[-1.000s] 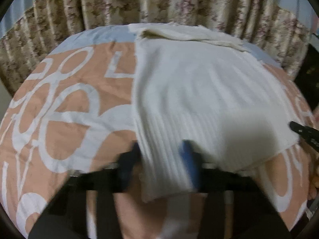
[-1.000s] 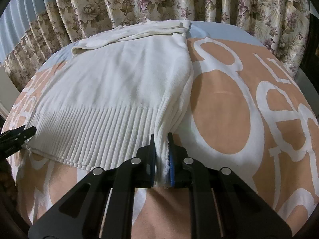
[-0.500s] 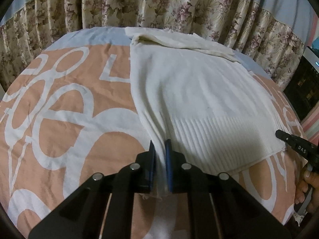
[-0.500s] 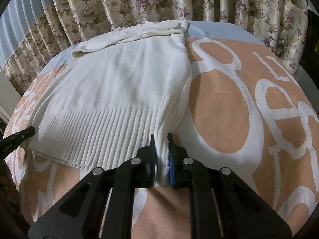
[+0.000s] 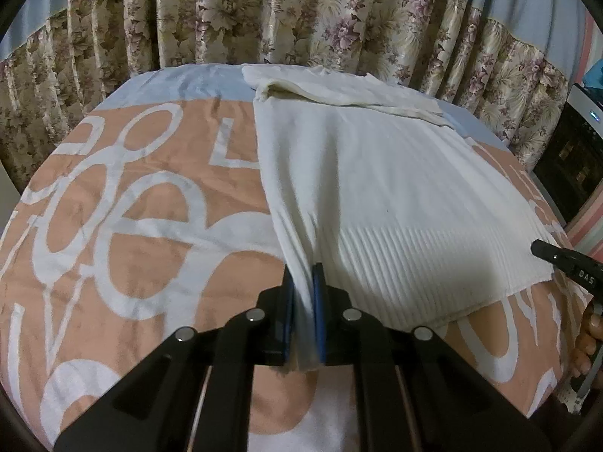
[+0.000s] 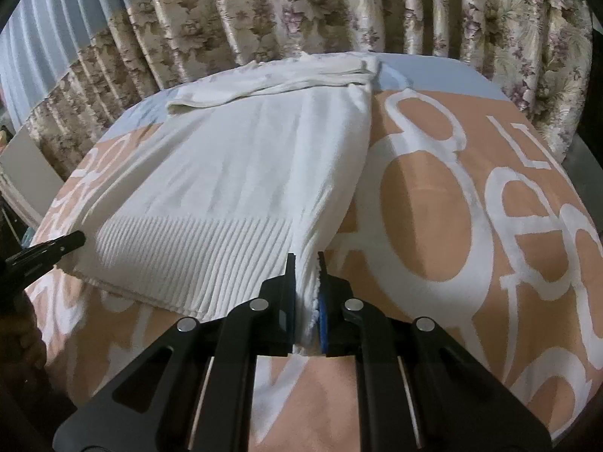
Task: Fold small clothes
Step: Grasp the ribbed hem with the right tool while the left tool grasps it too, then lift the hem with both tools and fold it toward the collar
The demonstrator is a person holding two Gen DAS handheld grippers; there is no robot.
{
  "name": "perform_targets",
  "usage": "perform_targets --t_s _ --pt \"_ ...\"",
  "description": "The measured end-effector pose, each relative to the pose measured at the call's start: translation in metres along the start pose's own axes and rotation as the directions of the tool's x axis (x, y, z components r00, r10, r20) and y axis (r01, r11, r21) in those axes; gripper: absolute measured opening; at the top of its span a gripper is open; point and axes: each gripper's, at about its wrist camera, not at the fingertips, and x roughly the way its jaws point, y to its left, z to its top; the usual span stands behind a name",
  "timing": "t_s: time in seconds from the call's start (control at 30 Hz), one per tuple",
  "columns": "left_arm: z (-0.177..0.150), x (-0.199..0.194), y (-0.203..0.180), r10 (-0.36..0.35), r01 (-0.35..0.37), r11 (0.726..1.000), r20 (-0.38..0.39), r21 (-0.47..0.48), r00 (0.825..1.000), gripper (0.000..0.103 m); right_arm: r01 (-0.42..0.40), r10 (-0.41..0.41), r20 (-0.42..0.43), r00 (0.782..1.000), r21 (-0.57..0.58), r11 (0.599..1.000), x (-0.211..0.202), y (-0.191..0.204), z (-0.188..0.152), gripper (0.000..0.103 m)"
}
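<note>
A white knit sweater (image 5: 377, 188) (image 6: 245, 173) lies flat on the bed, ribbed hem toward me and sleeves folded across its far end. My left gripper (image 5: 301, 275) is shut on the hem's left corner, which it lifts slightly off the cover. My right gripper (image 6: 306, 263) is shut on the hem's right corner, the fabric bunched between its blue pads. Each gripper's tip shows in the other's view: the right gripper's black tip (image 5: 565, 260) at the hem's far edge, the left gripper's tip (image 6: 49, 252) likewise.
The bed cover (image 5: 132, 226) (image 6: 471, 207) is peach with large white letters and rings. Floral curtains (image 5: 301, 19) hang close behind the bed. A dark appliance (image 5: 573, 158) stands at the right. A person's hand (image 5: 588, 331) shows at the right edge.
The left gripper's jaws closed on the hem corner. Both grippers have risen a little, and the hem corners have come up with them.
</note>
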Motion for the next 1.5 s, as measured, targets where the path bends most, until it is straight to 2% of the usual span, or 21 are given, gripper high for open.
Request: perform_targets --t_s 0.33,0.7,1.1,1.5 --pt "-0.024 -0.038 0.012 -0.004 0.004 1.000 -0.031 -0.012 0.999 0.009 -0.056 0.056 -0.039 0.998 -0.005 0.998 -0.035 0.022 -0.028 0.009" --pt "-0.037 -0.070 0.007 -0.003 0.003 1.000 -0.009 -0.029 1.000 0.009 -0.060 0.060 -0.009 0.998 0.013 0.998 -0.069 0.034 -0.047 0.009" --pt "-0.016 -0.072 0.010 -0.005 0.006 0.999 0.024 -0.051 1.000 0.009 -0.064 0.063 0.020 0.998 0.027 0.998 -0.069 0.029 -0.027 0.009" --pt "0.024 -0.064 0.016 -0.009 0.012 0.998 0.055 -0.054 0.998 0.009 -0.064 0.063 0.064 0.996 0.013 0.998 -0.060 0.028 0.017 0.009"
